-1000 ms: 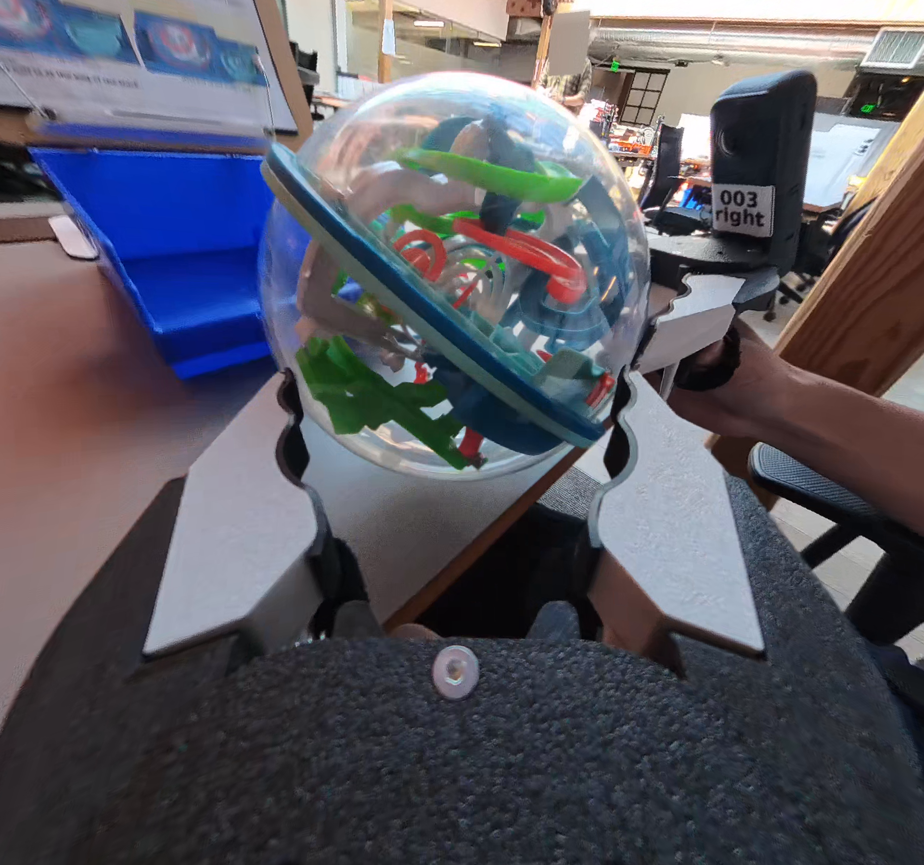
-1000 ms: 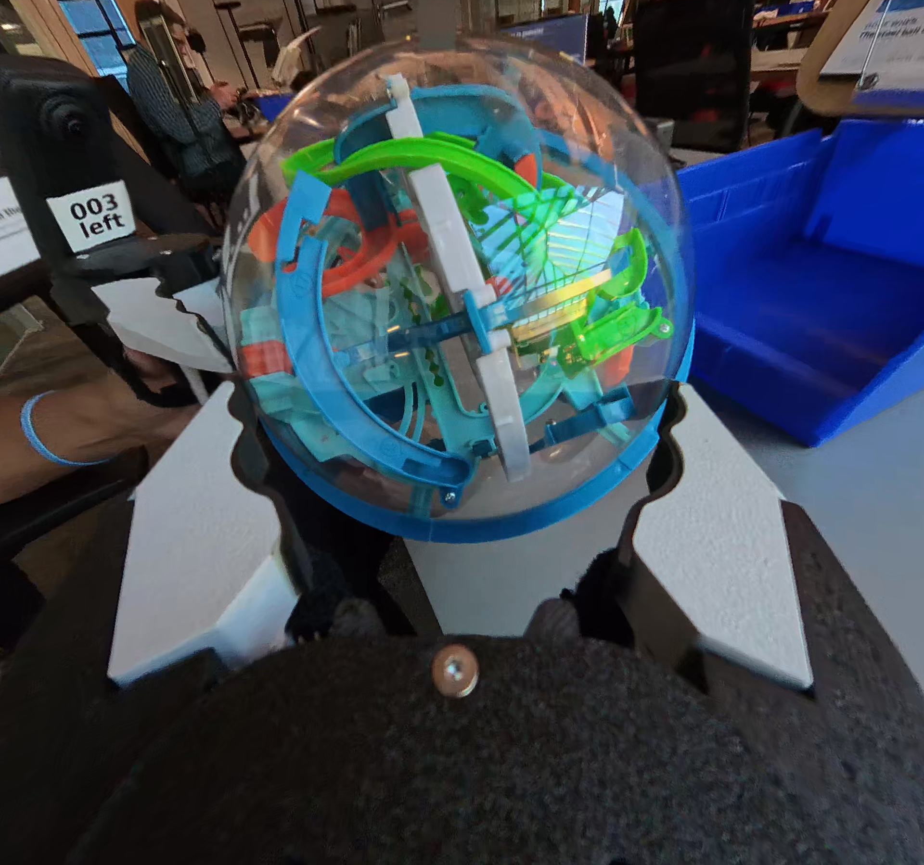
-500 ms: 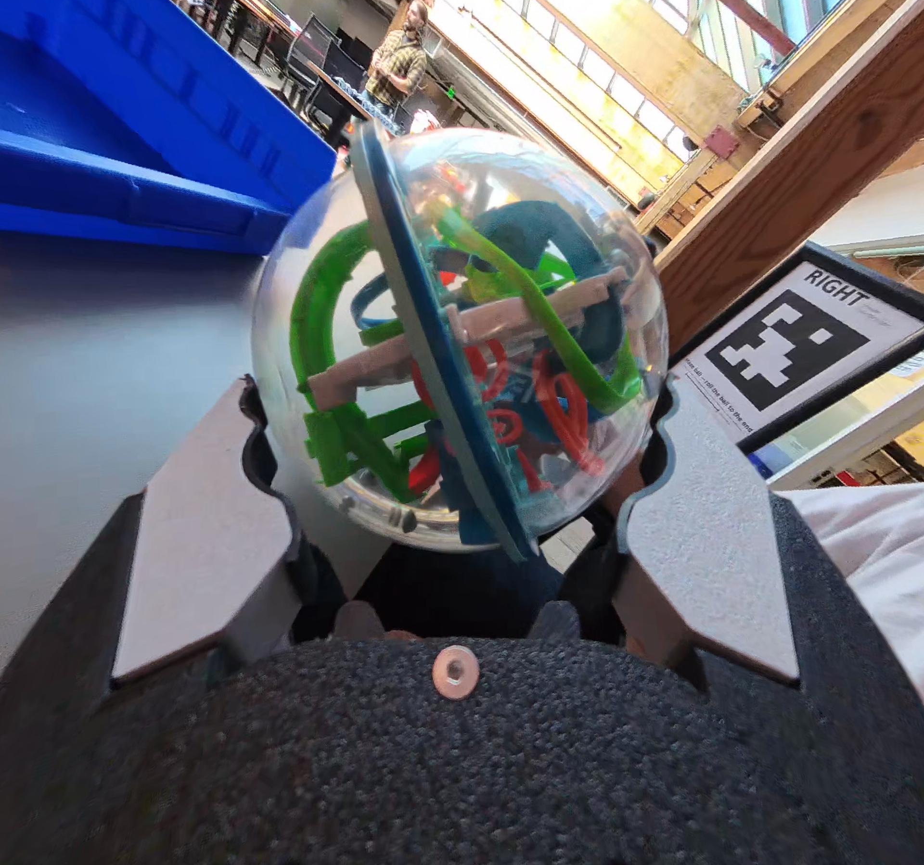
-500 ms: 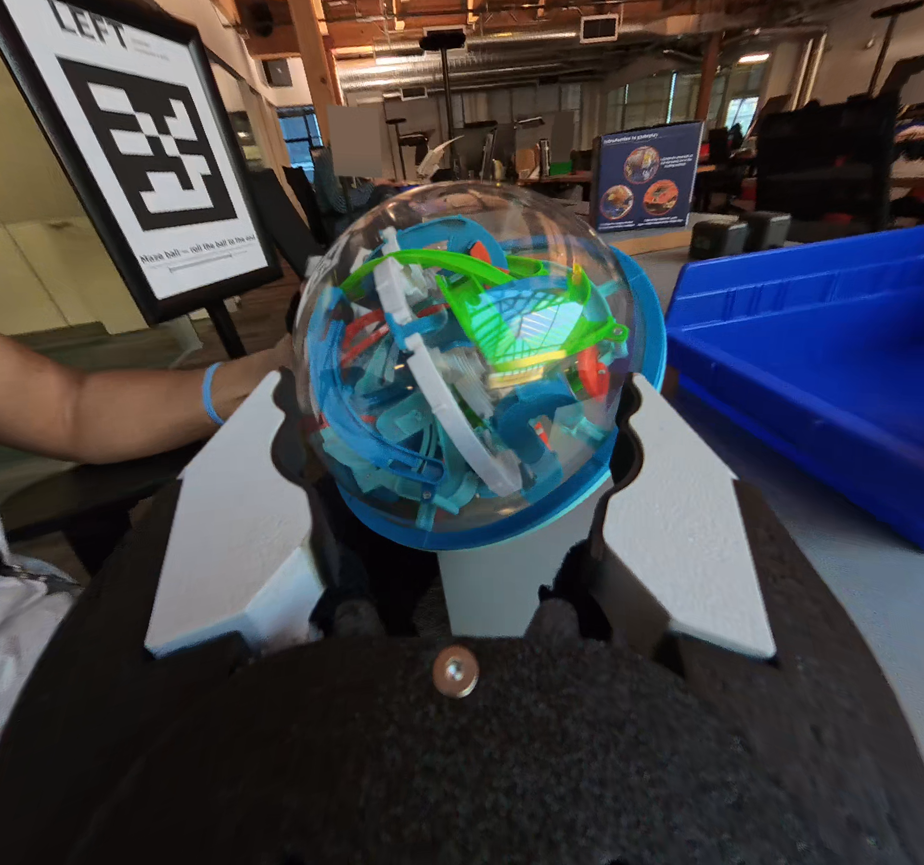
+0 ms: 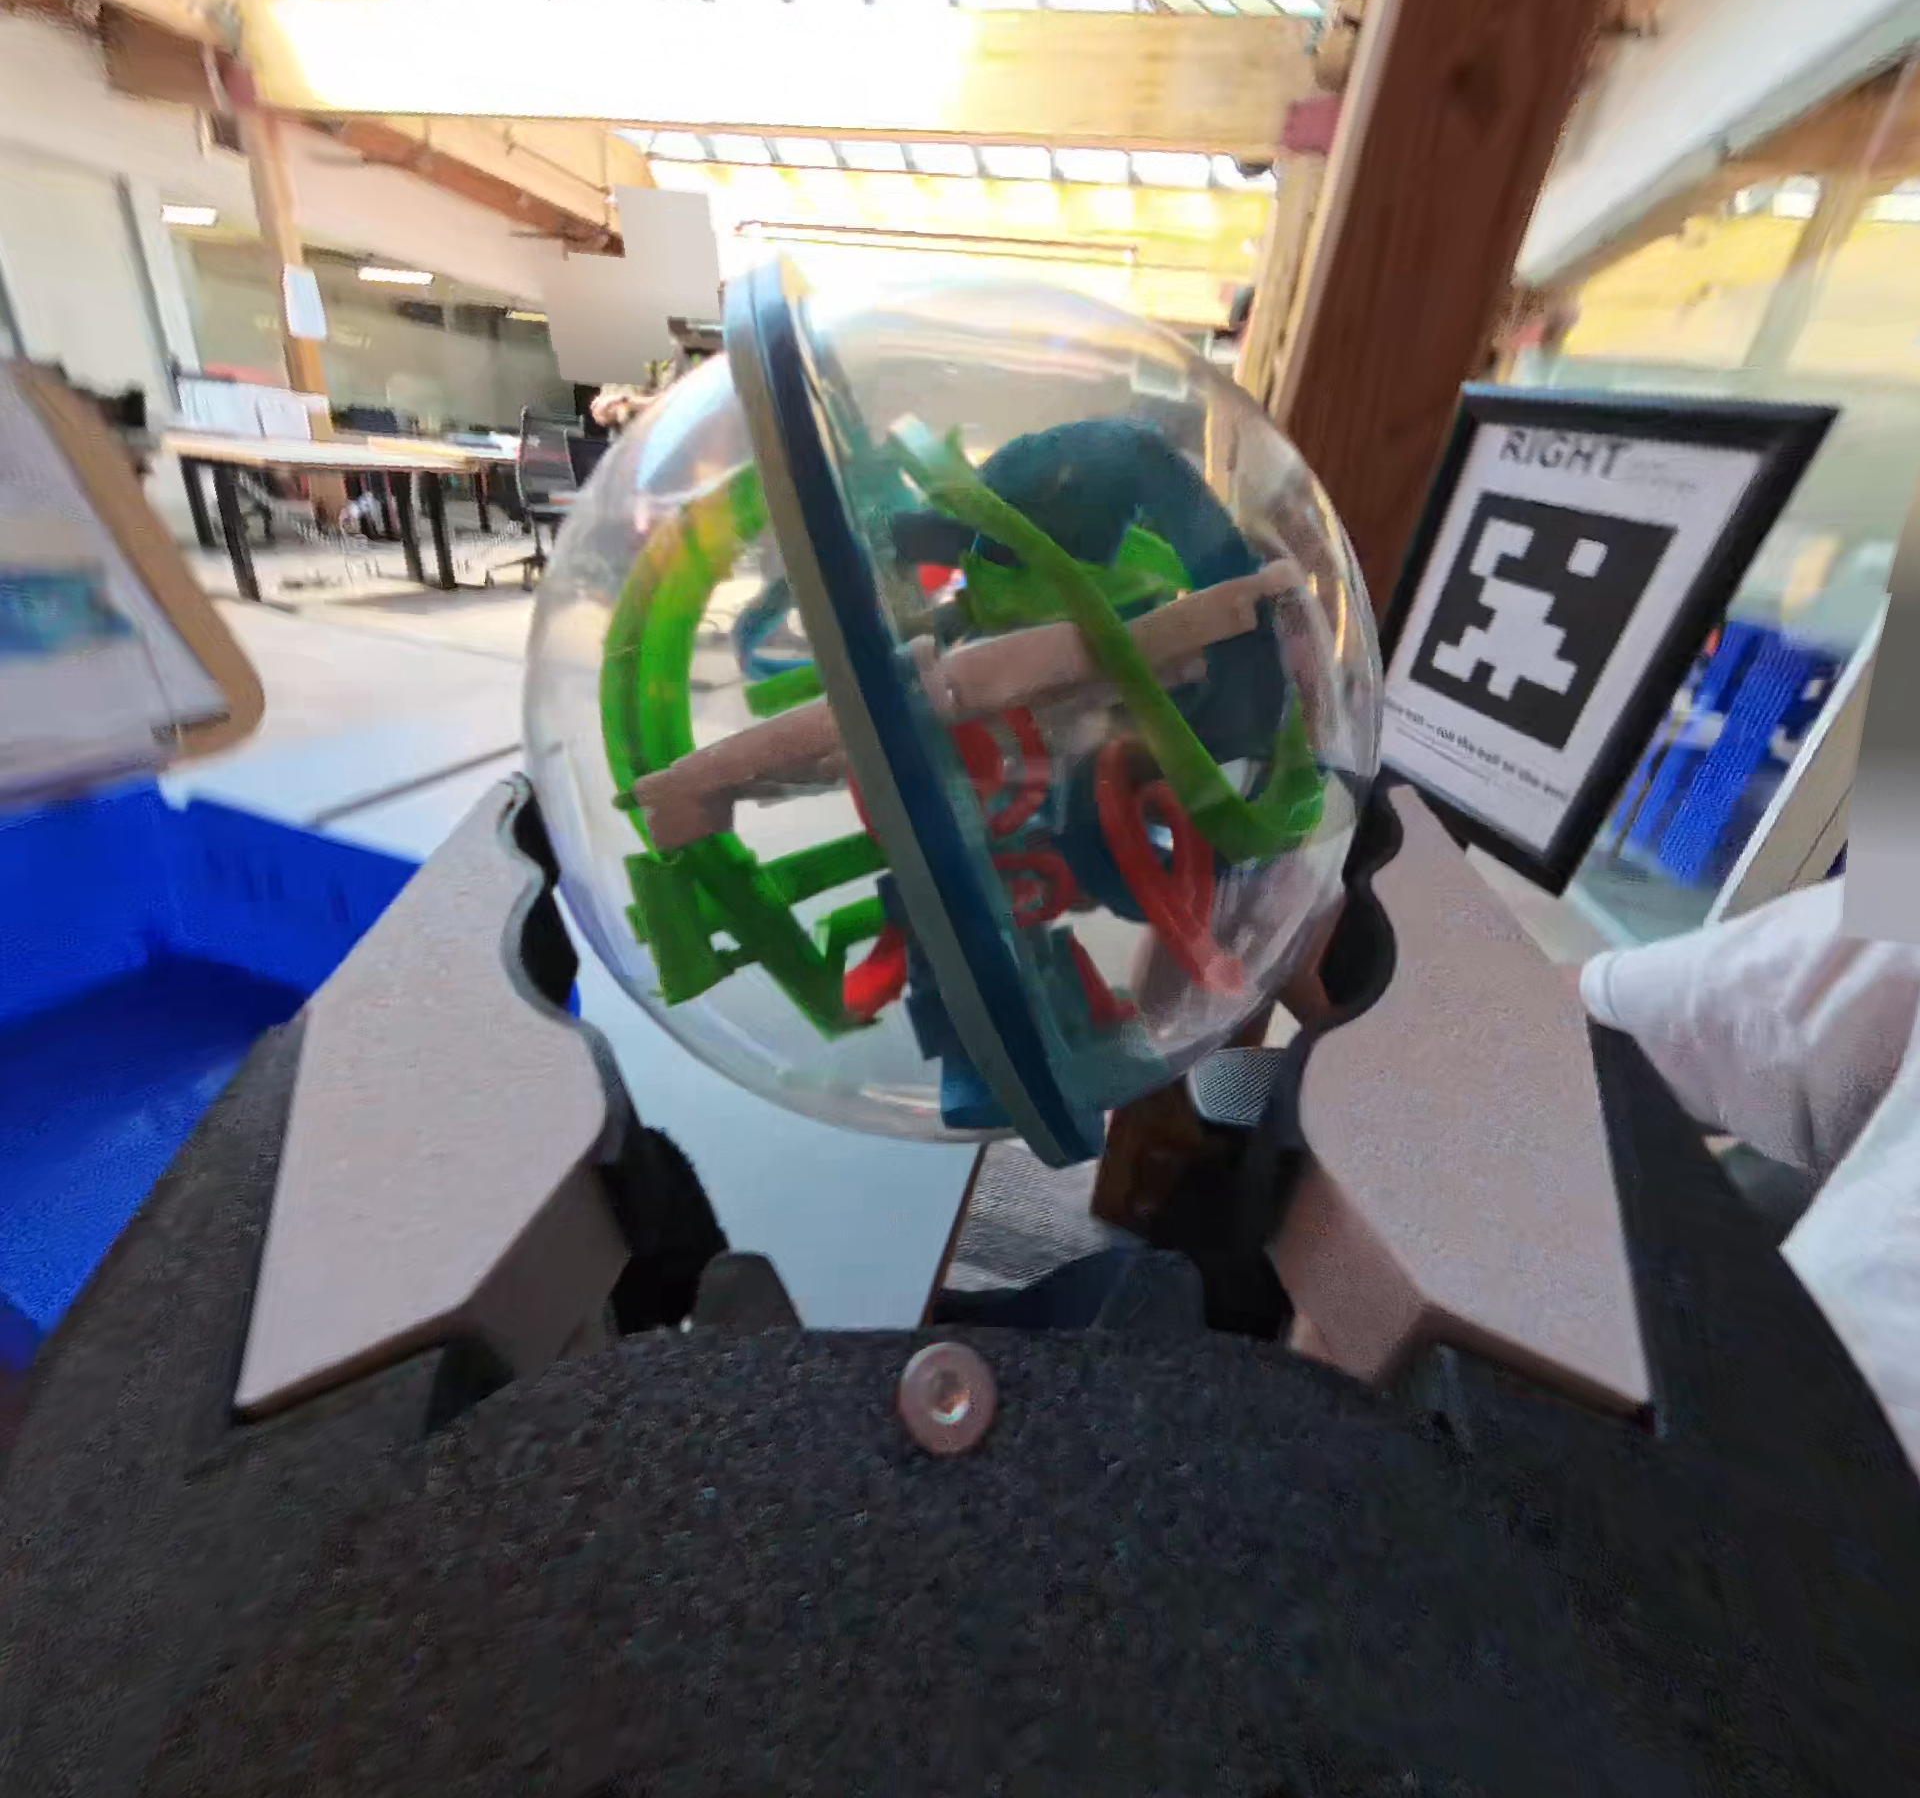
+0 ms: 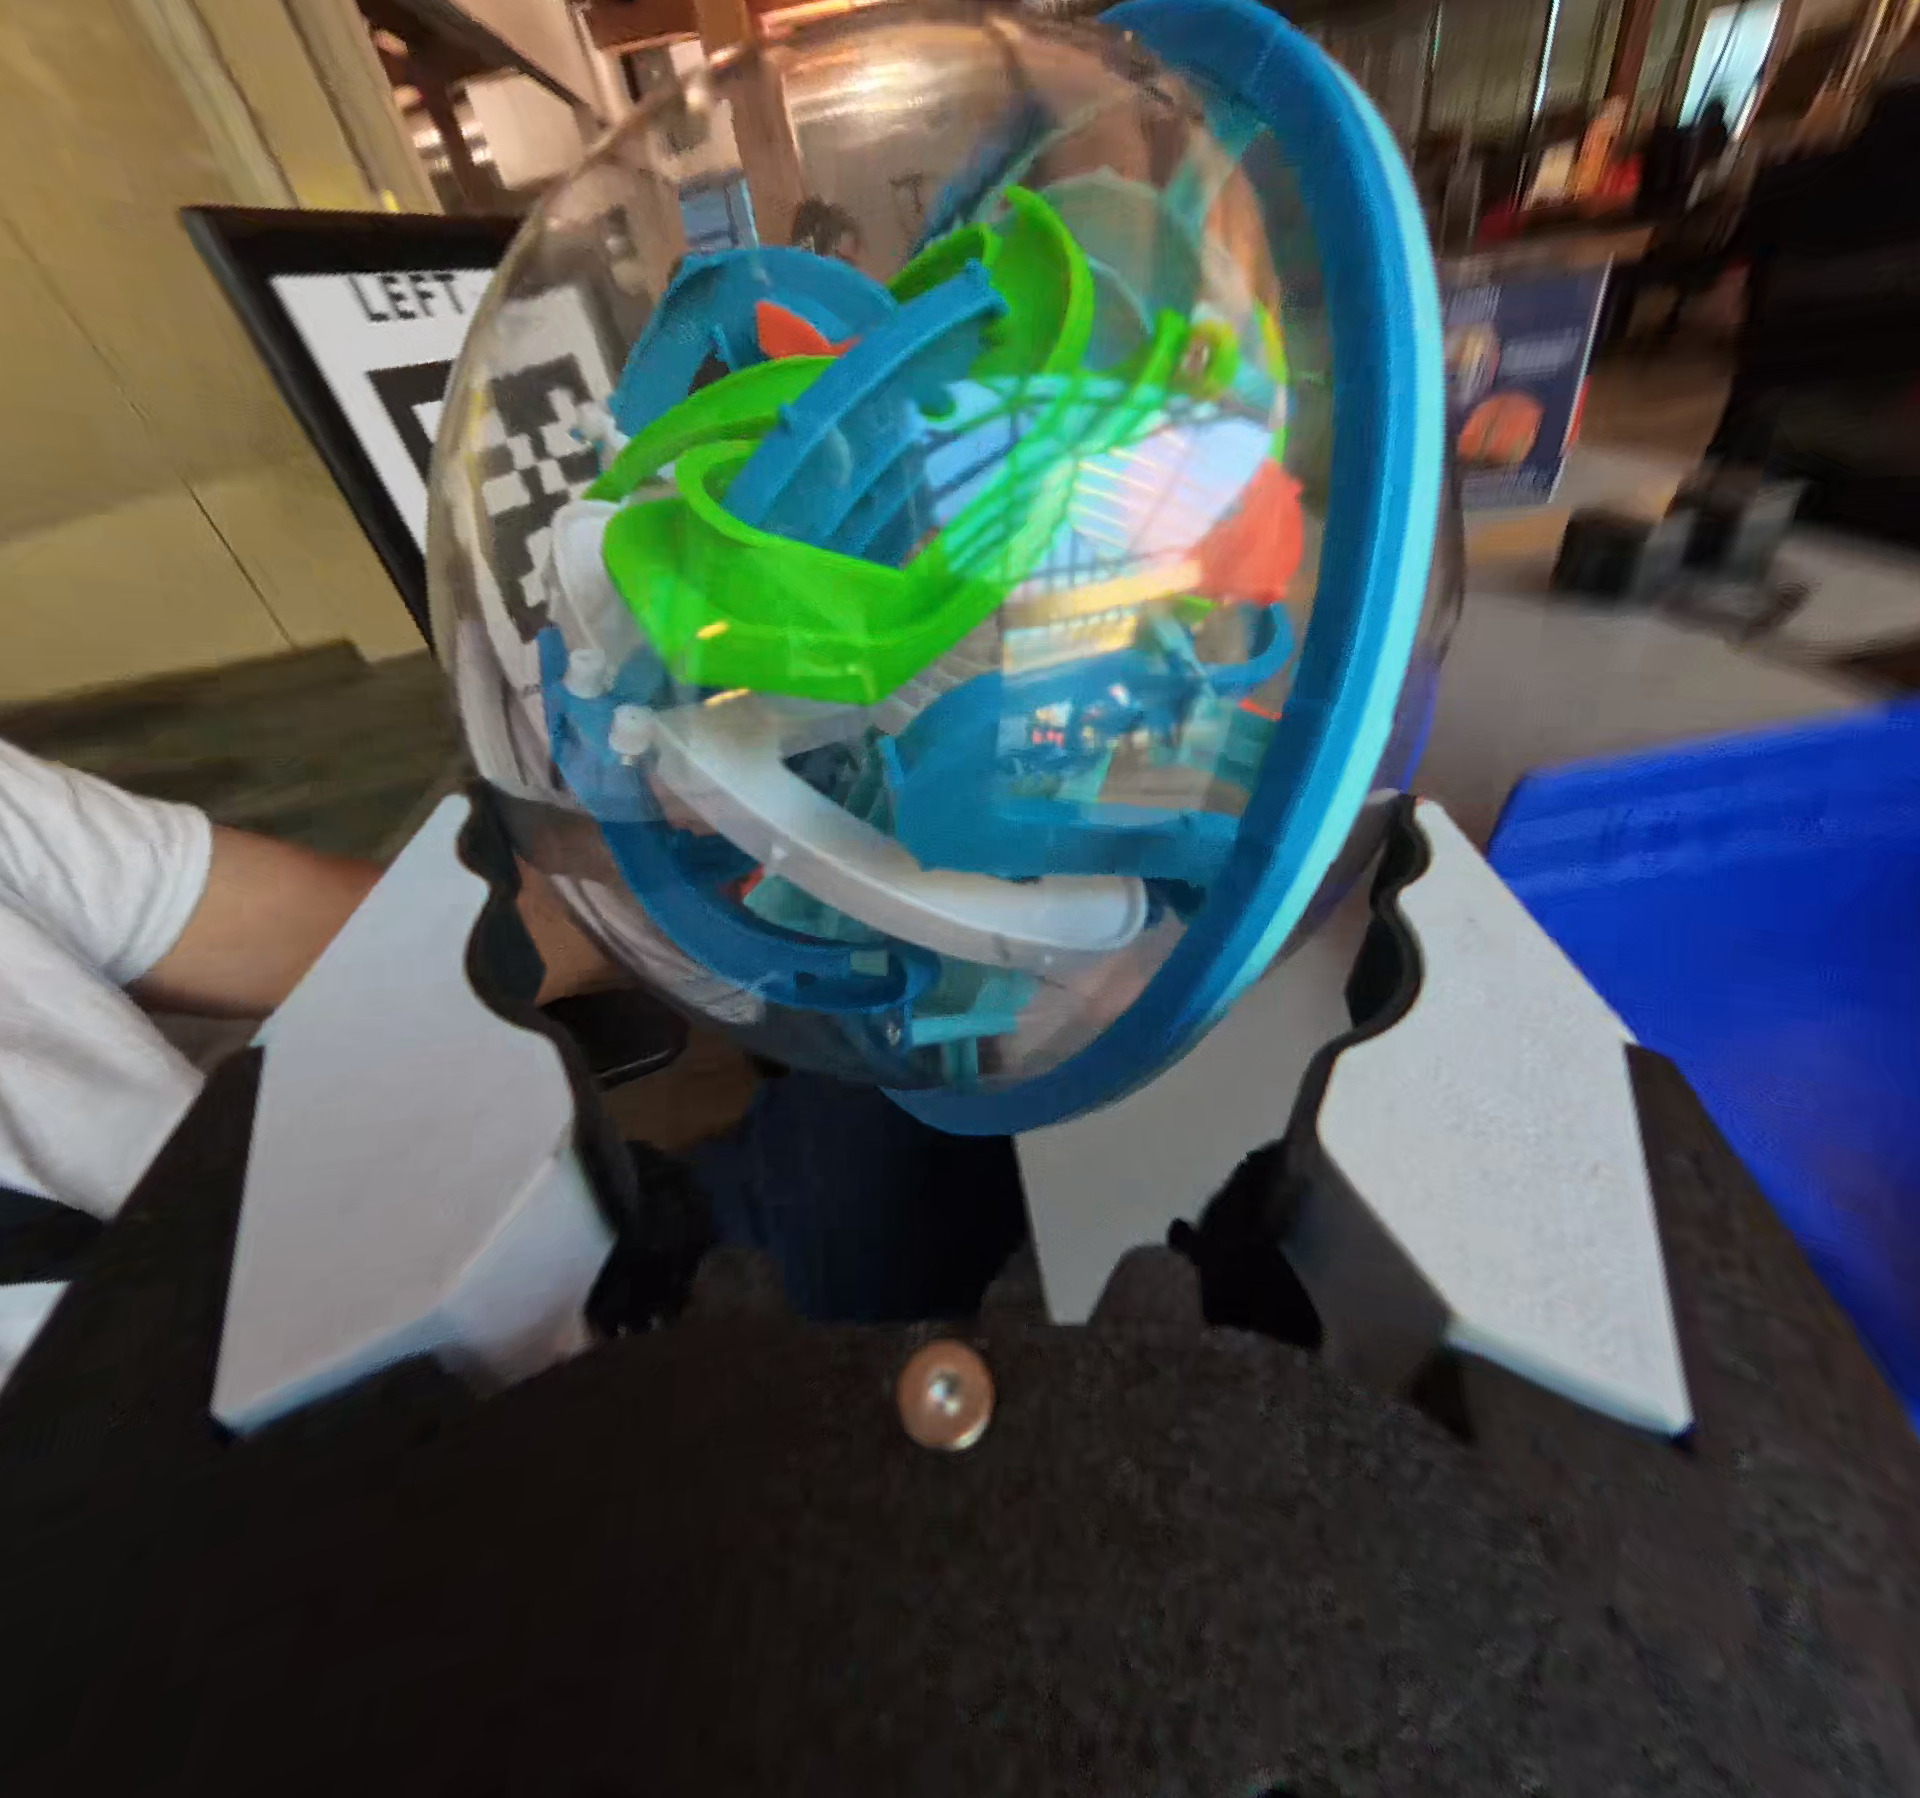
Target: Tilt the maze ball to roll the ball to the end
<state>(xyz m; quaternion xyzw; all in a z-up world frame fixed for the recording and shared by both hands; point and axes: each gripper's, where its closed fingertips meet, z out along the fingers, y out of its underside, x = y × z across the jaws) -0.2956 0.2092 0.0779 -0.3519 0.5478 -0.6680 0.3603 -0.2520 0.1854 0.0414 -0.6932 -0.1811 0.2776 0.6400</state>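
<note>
The maze ball is a clear sphere with a blue ring around its middle and green, red, blue and white tracks inside. It is held in the air above the table edge. My left gripper is shut on it, with both pads pressed against the sphere's sides. In the right wrist view the same maze ball fills the middle, its blue ring standing steep at the right. My right gripper is also shut on it, pads against the sphere. The picture is blurred, and I cannot make out the small ball inside.
A blue bin stands on the table at the left; it also shows in the right wrist view. A wooden post rises behind the ball. Framed marker boards ride on the grippers. A person's white sleeve is close by.
Both grippers have turned with the maze ball held between them. Its blue ring has gone from a slant to nearly upright, and both views have swung across the room. The grasp has held.
</note>
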